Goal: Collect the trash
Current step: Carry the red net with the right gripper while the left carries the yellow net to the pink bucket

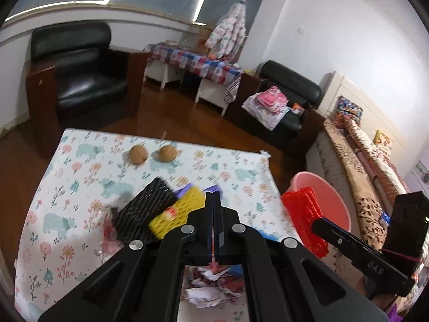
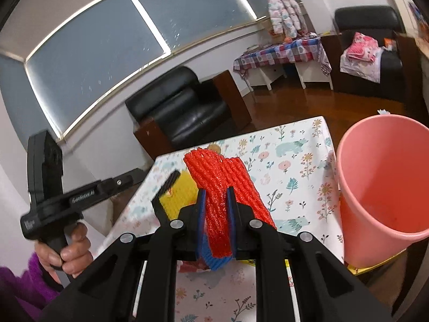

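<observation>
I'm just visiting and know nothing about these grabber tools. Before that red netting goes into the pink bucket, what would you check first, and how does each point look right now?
1. Red netting firmly held: ok, the right gripper's fingers pinch it.
2. Pink bucket ready to take it: ok, its mouth is open toward the gripper and looks empty.
3. Path to the bucket free: ok, only the flowered tablecloth lies between them.
4. Left gripper holding something: cannot tell; its fingers are shut, with black netting and yellow netting at their tip.
5. Two grippers out of each other's way: ok, apart.
6. More trash left: not ok, crumpled paper remains on the table.
</observation>
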`<state>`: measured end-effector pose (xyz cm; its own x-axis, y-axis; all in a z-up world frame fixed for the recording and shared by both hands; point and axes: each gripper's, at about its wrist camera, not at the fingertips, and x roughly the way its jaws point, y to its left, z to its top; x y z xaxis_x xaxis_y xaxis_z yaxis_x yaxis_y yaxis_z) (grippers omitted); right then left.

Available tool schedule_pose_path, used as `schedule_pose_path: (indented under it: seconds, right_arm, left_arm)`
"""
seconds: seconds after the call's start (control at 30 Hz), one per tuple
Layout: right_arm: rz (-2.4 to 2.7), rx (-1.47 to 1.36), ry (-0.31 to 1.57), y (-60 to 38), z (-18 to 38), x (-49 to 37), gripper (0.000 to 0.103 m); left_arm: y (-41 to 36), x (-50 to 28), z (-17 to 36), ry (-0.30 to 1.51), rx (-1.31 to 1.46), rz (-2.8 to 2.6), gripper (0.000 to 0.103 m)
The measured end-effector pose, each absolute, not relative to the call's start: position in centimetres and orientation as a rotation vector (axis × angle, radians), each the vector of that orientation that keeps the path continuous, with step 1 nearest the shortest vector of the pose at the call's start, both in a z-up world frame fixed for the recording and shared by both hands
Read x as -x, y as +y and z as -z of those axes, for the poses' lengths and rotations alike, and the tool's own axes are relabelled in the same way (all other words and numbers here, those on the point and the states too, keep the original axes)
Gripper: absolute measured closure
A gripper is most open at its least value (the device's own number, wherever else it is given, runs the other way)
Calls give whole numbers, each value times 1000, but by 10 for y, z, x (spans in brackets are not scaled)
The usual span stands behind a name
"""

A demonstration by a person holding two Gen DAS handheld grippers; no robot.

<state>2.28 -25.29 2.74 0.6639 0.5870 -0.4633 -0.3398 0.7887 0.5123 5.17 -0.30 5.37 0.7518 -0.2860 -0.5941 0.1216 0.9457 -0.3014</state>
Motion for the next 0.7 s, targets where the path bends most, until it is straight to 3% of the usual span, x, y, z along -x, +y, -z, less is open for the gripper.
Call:
schedule_pose_path:
  seconds: [0.23,0.27,0.33,0.37,0.4,0.7]
  right_arm:
    - [-459,-420,605,-285,-35,-20,87]
    - [-448,-418,602,-288,-35,-19,87]
    - [-422,-412,595,-296,-36,-19,87]
    - [-411,-411,593,-299,-35,-19,87]
    - [-400,-412,592,-303,-34,-20,87]
    - [-359,-419,600,-320,-31,-18,87]
  left_arm:
    - [-20,-52,-66,666,189,241,103]
    - [-19,-53,-65,669,189,231,98]
    - [-13,-54,-61,677,176,206,78]
    - [-11,-54,-58,679,165,194,63]
    - [-9,-54,-55,682,148,182,59]
    - [-1,-77,-4,788,17,87,58]
